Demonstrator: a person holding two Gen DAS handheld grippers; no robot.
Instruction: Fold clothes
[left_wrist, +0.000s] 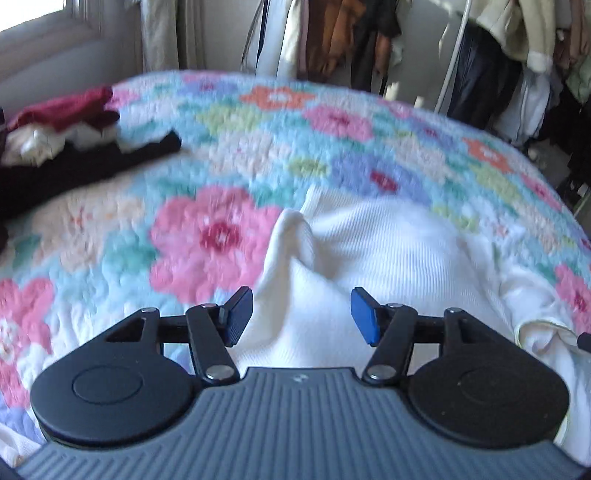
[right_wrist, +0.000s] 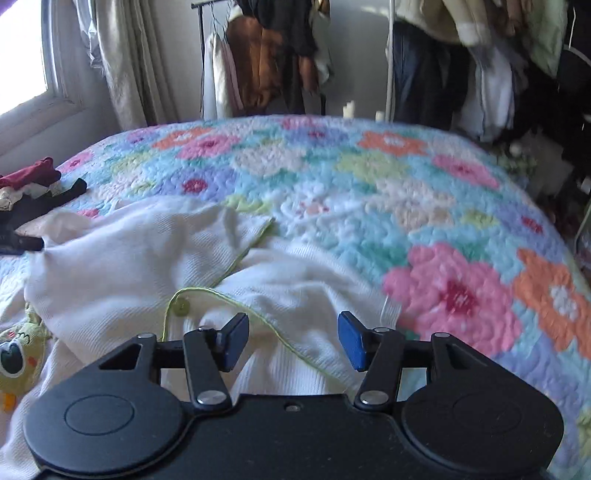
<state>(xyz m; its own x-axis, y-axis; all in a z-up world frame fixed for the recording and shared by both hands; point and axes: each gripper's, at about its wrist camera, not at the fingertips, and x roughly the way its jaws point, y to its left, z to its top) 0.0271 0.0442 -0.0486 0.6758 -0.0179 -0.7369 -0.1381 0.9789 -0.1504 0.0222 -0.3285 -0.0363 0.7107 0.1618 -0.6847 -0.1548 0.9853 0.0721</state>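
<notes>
A white ribbed garment (left_wrist: 388, 251) with thin lime-green trim lies rumpled on the flowered quilt (left_wrist: 229, 147). In the right wrist view the same garment (right_wrist: 147, 258) shows a green button and a green-edged flap folded over. My left gripper (left_wrist: 302, 315) is open and empty, just above a raised fold of the white cloth. My right gripper (right_wrist: 293, 341) is open and empty, over the garment's green-trimmed edge near its right side.
A pile of red, white and black clothes (left_wrist: 55, 140) sits at the quilt's far left, also in the right wrist view (right_wrist: 33, 192). A frog-print cloth (right_wrist: 18, 354) lies at the left. Clothes racks (right_wrist: 280, 55) and a curtain stand behind the bed.
</notes>
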